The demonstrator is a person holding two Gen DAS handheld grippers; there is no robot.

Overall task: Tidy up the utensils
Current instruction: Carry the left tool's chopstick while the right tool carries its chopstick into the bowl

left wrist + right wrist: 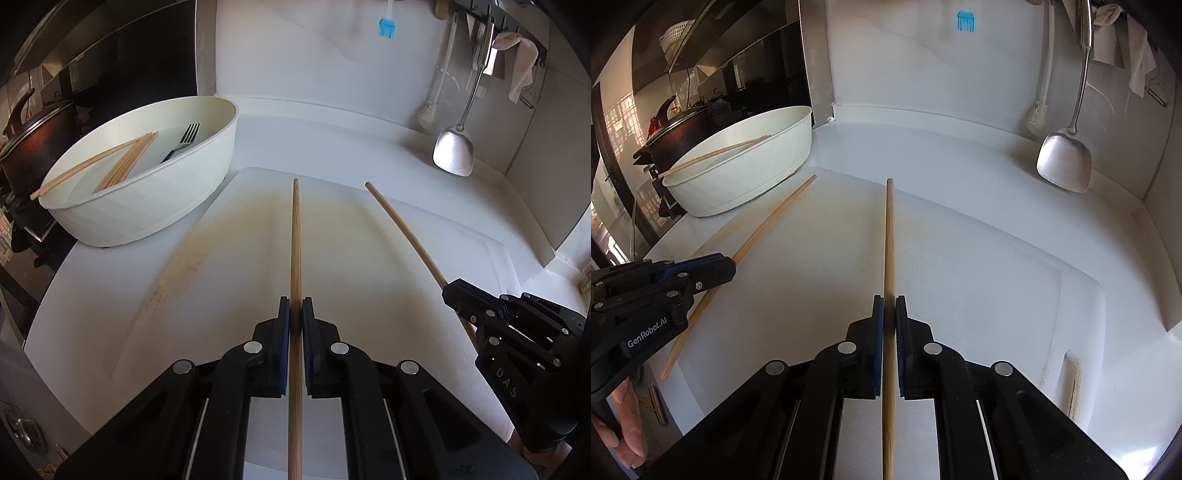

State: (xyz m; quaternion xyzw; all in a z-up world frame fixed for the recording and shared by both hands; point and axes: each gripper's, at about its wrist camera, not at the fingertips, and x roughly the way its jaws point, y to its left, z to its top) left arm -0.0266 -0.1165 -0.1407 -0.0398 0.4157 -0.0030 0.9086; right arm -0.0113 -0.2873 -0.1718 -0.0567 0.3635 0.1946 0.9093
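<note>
Two wooden chopsticks lie over the white cutting board (369, 258), each clamped in one tool: the left gripper (296, 306) is closed on the left chopstick (296, 236), and the right gripper (889, 304) is closed on the right chopstick (889, 236), both sticks pointing away toward the back wall. Beyond the board's far left corner, touching its edge, sits the white oval tub (177, 195), holding more chopsticks (125, 162) and a fork (184, 142). Past the board's far right corner a metal spatula (453, 151) hangs against the wall.
</note>
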